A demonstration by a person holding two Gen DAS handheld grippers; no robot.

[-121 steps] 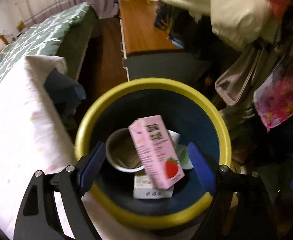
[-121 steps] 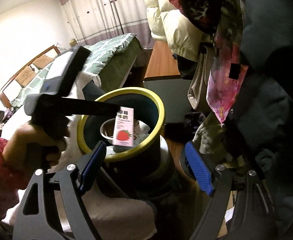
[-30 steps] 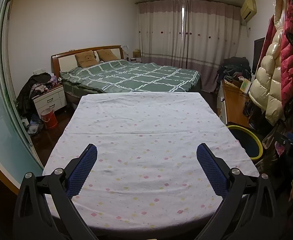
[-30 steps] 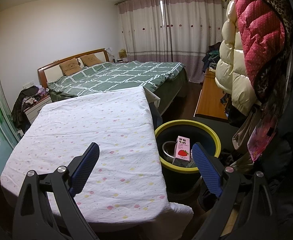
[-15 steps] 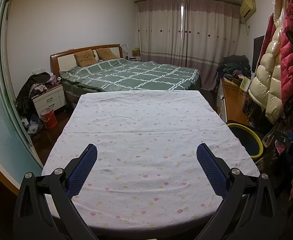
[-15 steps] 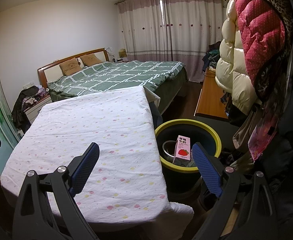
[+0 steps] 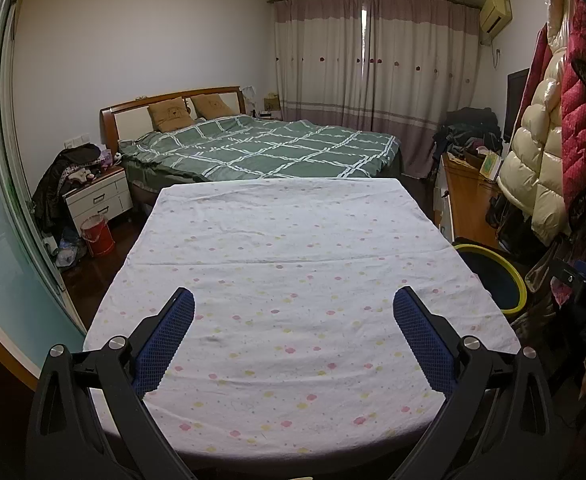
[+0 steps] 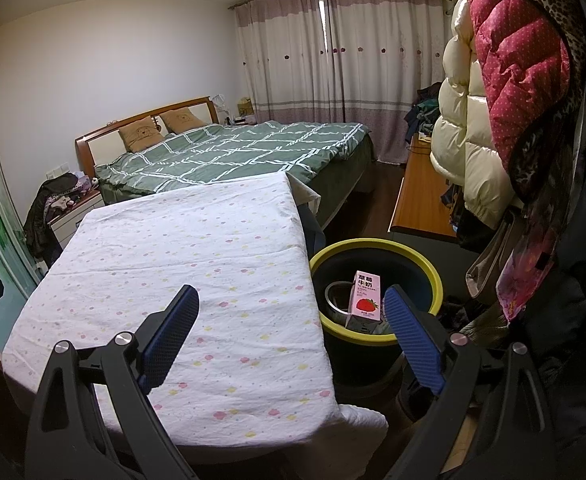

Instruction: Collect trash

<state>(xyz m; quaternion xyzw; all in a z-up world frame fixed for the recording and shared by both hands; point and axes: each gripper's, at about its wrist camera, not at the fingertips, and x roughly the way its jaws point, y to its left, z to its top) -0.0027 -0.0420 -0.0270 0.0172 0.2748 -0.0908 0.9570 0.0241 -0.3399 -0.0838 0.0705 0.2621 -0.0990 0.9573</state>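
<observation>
Left tongs (image 7: 293, 320) spread wide at the bottom of the left view, nothing between the blue pads (image 7: 164, 340), hanging over the near edge of the surface (image 7: 293, 248) with its white spotted cloth. Right tongs (image 8: 291, 318) likewise wide apart and holding nothing, low in the right view, left pad over the cloth (image 8: 197, 264), right pad in front of the bin (image 8: 375, 246). Yellow-rimmed bin just beside the surface's right edge, lower right of centre in the right view; at the right edge of the left view only part of its rim (image 7: 489, 254) showing. Inside the bin: pink carton (image 8: 365, 294) with a strawberry, upright and slightly tilted, a cup (image 8: 335, 296) just to its left, a box (image 8: 359, 324) beneath, touching the carton. Green checked bed (image 7: 261, 148) beyond the surface, mid-frame; curtains (image 7: 373, 60) upper right; hanging coats (image 8: 513, 80) along the right edge.
</observation>
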